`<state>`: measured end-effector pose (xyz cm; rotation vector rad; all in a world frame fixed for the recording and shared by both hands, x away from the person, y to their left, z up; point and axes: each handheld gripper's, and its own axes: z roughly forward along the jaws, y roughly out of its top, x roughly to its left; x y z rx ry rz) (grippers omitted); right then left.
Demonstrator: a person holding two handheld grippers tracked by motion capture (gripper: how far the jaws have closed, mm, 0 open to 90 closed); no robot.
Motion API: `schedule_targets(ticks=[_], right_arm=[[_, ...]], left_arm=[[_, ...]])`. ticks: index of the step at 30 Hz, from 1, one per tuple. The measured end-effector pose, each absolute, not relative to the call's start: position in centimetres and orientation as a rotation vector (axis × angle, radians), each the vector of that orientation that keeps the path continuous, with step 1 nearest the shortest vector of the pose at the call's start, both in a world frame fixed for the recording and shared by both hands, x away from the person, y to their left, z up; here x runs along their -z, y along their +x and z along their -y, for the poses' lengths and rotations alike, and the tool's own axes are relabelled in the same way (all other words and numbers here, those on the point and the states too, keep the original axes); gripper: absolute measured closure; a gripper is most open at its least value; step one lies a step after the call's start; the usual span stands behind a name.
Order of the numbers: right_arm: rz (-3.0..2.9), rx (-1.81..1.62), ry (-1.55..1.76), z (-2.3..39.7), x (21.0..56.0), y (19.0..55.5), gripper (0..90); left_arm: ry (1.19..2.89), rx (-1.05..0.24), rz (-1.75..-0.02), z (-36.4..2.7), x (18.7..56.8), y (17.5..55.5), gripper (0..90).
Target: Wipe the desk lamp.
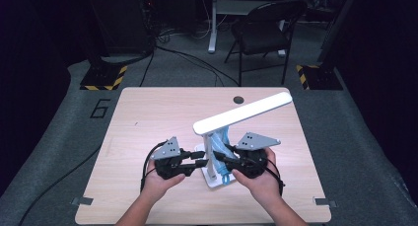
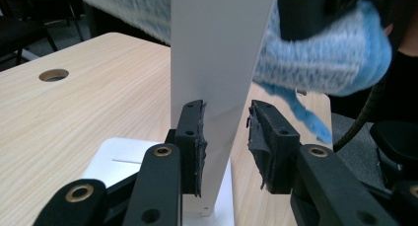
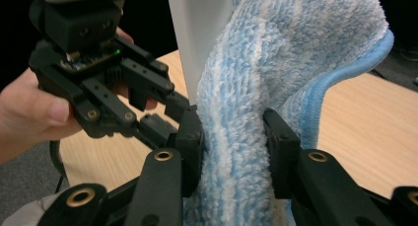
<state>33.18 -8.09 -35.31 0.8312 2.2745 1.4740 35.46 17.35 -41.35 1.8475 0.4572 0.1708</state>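
Right gripper clamped on a folded blue towel, pads sunk into the pile, cloth pressed against the white lamp post. Left gripper set around the post low down, just above the lamp base; one pad flat on it, the other a sliver off (grip not certain). From above: lamp near the middle of the wooden table, head slanting up and right, both hands at its foot
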Motion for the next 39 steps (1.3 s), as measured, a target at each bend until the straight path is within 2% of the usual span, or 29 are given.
schedule_targets(ticks=[17,18,23,27,30,34,39], right_arm=[[-2.193,-1.615,0.811,9.2,31.7,32.8,66.6],[-2.185,-1.624,0.81,9.2,31.8,32.9,66.6],[-2.161,-1.624,0.802,9.3,32.0,32.8,67.0],[-2.148,-1.617,0.789,9.1,32.1,32.6,67.4],[-2.142,-1.629,0.791,9.0,32.1,32.6,67.7],[-2.137,-1.627,0.788,9.2,32.1,32.6,67.7],[-2.132,-1.647,0.794,9.5,32.0,32.5,67.9]], left_arm=[[1.848,-0.176,-0.445,-16.8,41.5,35.4,65.5],[1.852,-0.184,-0.455,-16.7,41.5,35.5,64.2],[1.844,-0.22,-0.506,-16.5,42.0,35.9,46.3],[1.852,-0.233,-0.516,-15.6,42.4,36.3,42.0],[1.867,-0.249,-0.522,-14.9,42.9,36.5,42.5],[1.899,-0.298,-0.503,-14.5,43.1,36.4,51.4],[1.905,-0.303,-0.488,-14.8,43.1,36.2,52.4]])
